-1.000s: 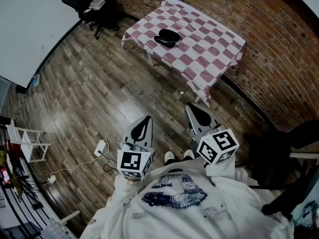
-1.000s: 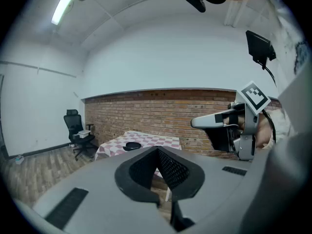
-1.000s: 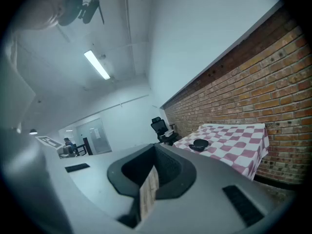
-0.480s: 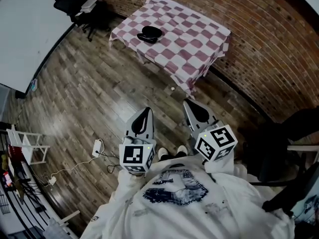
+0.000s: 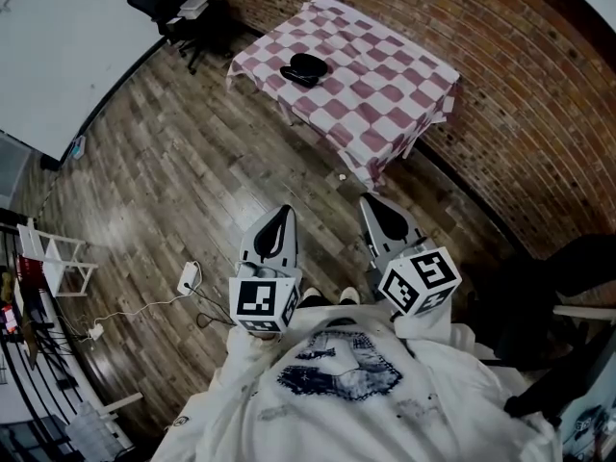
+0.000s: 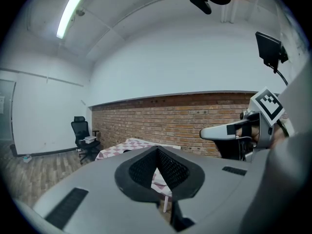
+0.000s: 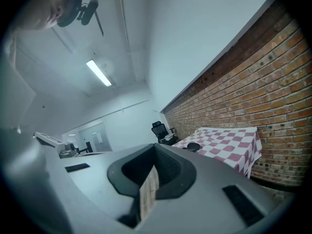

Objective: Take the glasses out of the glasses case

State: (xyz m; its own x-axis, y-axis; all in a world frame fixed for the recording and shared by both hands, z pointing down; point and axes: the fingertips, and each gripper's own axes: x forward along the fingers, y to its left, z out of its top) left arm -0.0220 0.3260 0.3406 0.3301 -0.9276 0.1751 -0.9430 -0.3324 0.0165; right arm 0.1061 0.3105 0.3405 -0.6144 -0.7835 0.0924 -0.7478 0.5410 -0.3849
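Since a second ago, the checkered tabletop (image 5: 385, 94) and the dark glasses case (image 5: 303, 69) are seen shifted slightly leftward in the head view, and the person's shoes (image 5: 329, 297) are placed further left as well. Both tools are kept in much the same spot in front of the white sweatshirt (image 5: 346, 402). The left hand-held gripper (image 5: 281, 221) is pointed towards the table with its jaws brought together and nothing caught between them. The right hand-held gripper (image 5: 375, 210) is held just beside it, likewise closed and empty. The glasses case is left lying on the tabletop near its far left edge, well apart from both tools; its lid is too small to be judged. A wooden floor (image 5: 164, 181) is spread between person and table, and a brick wall (image 5: 539, 104) is seen behind it.
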